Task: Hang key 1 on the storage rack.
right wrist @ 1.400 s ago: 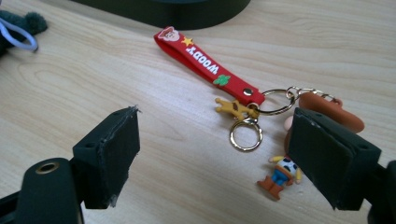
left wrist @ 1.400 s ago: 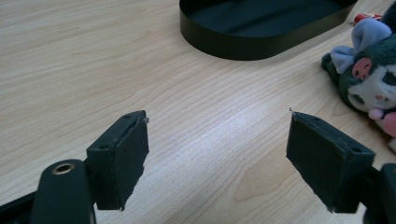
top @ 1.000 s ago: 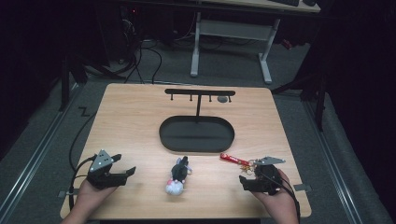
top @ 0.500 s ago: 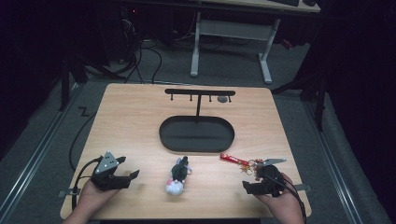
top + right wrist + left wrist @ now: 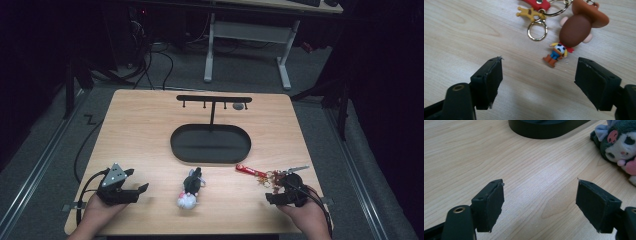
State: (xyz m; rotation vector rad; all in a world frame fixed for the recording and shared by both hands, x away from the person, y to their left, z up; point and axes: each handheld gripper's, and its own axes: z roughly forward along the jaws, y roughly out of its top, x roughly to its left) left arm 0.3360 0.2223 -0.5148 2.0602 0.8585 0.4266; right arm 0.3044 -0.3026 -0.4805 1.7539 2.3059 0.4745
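The keychain (image 5: 264, 175) lies flat near the front right corner of the tabletop (image 5: 145, 135), just ahead of the right gripper (image 5: 280, 192) in the high view. In the right gripper view it lies beyond the jaw tips: a small cowboy figure (image 5: 574, 32) with a big brown head and brimmed hat lies face down, its feet toward the gripper, closer to the right-hand jaw than to the left-hand one. Beside it lie a gold ring (image 5: 537, 31), a yellow star charm (image 5: 529, 13) and a red strap (image 5: 535, 3) at the top edge. The right gripper (image 5: 537, 77) hovers low over the bare wood with its jaws apart; they have just been closing a little, and nothing lies between them, the figure's feet being just past the tips and untouched. The left gripper (image 5: 131, 189) rests near the front left corner, held by a hand (image 5: 97, 215), well apart from the keychain. In the left gripper view its jaws stand wide over bare wood, holding nothing. A small plush toy (image 5: 190, 189) with a dark body and a white face lies between the two grippers, showing at the upper right of the left gripper view (image 5: 619, 142). Behind it stands a black oval base (image 5: 210, 145) with a post and a hook bar (image 5: 214, 99).
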